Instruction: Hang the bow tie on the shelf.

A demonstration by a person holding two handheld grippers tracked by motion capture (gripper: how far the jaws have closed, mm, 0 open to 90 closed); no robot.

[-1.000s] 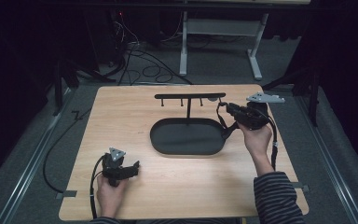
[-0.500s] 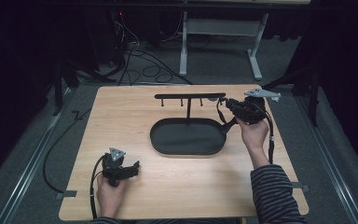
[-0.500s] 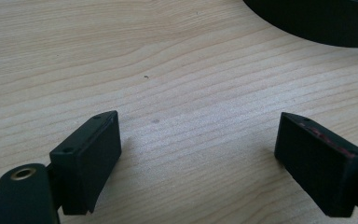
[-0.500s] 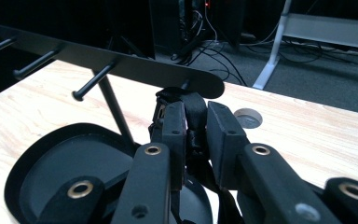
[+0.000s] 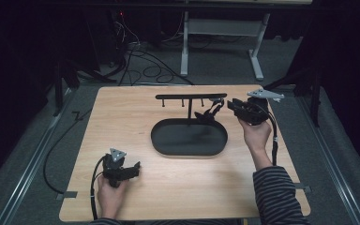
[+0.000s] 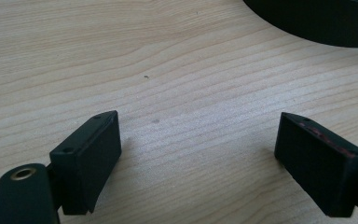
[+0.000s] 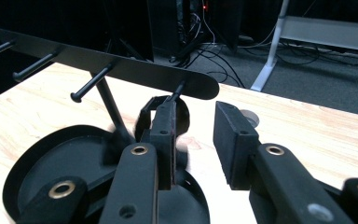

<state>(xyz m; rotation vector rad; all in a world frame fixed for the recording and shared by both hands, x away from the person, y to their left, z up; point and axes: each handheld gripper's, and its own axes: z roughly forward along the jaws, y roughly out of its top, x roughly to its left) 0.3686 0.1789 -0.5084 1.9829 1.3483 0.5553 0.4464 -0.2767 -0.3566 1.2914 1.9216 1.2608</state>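
Right tool (image 5: pixel 219 107) newly parted, black loop (image 7: pixel 161 116) pegged

Wooden table (image 5: pixel 168 187); black oval-base hook stand (image 5: pixel 189 137) at centre.

Matt black stand (image 5: pixel 190 136), light-grained wooden table (image 5: pixel 122 122)
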